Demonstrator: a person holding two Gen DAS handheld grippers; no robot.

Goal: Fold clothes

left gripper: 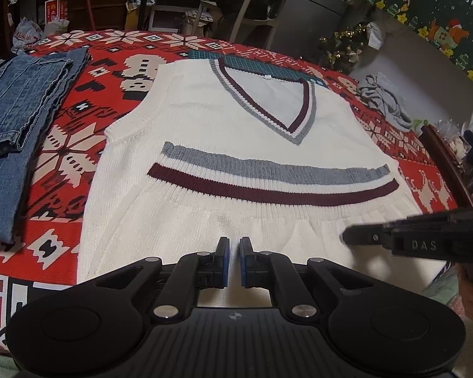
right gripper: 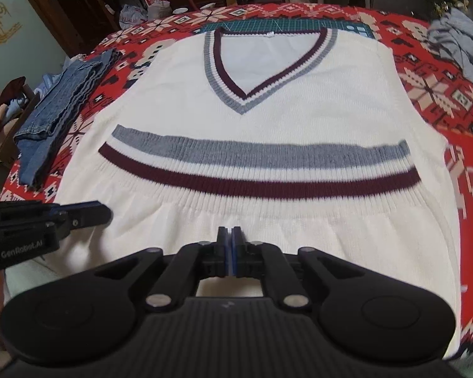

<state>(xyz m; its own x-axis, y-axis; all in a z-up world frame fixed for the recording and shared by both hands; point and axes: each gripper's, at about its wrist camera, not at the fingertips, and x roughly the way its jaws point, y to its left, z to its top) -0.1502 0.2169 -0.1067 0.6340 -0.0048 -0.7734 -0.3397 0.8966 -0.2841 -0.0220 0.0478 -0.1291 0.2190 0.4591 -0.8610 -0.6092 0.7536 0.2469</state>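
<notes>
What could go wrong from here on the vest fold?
1. The white knit vest lies with its lower part folded up near the stripes; grabbing only the top layer could undo that fold.
2. The folded jeans sit close beside the vest's left edge; a sideways fold may drag or cover them.
3. The right gripper has its jaws shut and the left gripper is barely open; both must open wider before pinching.

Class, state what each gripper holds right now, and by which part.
Nothing is visibly held: left gripper is slightly open, right gripper shut, both over the sweater vest, lower part.
</notes>
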